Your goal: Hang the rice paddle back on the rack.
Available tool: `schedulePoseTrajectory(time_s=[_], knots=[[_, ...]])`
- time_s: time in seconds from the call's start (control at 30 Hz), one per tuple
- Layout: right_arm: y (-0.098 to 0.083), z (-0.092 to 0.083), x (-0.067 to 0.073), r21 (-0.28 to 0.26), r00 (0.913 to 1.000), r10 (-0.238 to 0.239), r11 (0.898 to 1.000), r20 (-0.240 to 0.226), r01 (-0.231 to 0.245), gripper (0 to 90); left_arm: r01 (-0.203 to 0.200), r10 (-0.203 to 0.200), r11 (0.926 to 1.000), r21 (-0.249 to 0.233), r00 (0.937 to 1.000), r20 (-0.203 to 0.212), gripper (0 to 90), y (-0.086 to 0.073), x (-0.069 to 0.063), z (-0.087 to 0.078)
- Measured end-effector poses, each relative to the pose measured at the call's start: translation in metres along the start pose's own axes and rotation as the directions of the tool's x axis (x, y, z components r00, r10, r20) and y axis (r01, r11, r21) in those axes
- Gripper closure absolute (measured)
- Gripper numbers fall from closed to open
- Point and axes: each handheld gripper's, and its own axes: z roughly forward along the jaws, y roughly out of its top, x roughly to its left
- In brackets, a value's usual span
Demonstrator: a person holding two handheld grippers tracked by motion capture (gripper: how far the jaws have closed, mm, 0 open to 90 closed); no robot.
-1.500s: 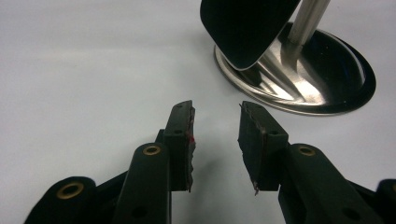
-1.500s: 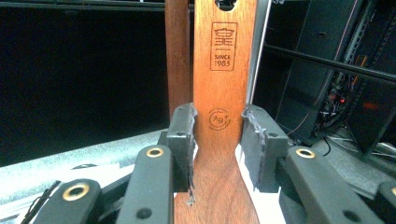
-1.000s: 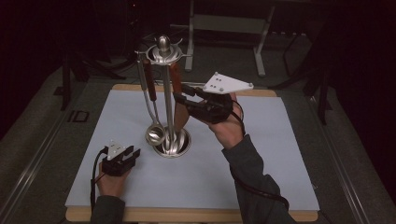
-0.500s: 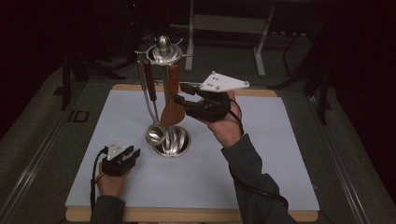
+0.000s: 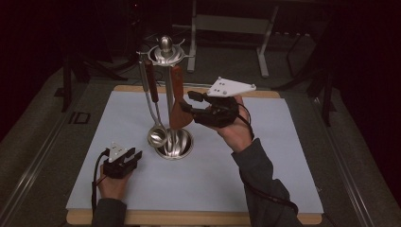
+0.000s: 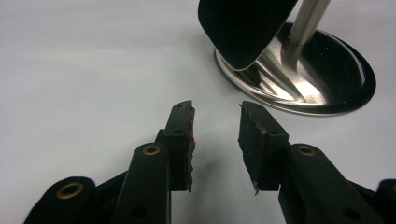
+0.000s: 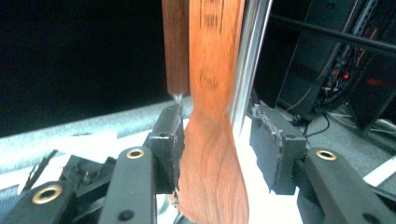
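A steel utensil stand [image 5: 166, 53] rises from a round base [image 6: 322, 79] on the pale mat [image 5: 283, 156]. From its top hang a steel ladle [image 5: 157, 136] [image 6: 243, 28] and a wooden spatula [image 5: 178, 113] [image 7: 212, 177]. My right gripper [image 5: 187, 101] [image 7: 217, 149] is raised beside the stand and open. The spatula's blade is between its jaws: the left pad touches it, and a thin gap shows at the right pad [image 7: 268, 149]. My left gripper [image 5: 132, 155] [image 6: 215, 135] rests open on the mat just left of the base, holding nothing.
The mat lies on a wooden board [image 5: 189, 218] with dark floor around it. A metal frame [image 5: 231, 23] stands behind the table. Bare mat spreads to the right and in front of the stand.
The spatula's blade has swung slightly beside the pole. My right gripper has stayed around it with little shift. The left gripper has not moved.
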Motion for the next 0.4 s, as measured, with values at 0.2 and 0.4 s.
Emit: schedulePoseTrajectory(time_s=[0.2, 0.4], knots=[[-0.011, -0.006, -0.005, 0.051, 0.9999, -0.009, 0.999, -0.006, 0.009, 52.2, 0.002, -0.002, 1.0000, -0.001, 1.0000, 0.000, 65.3, 0.000, 0.000, 0.000], [-0.028, -0.015, -0.016, 0.090, 0.9999, 0.013, 0.996, 0.009, -0.014, 51.3, 0.004, -0.004, 1.0000, -0.002, 1.0000, 0.000, 65.3, 0.000, 0.000, 0.000]])
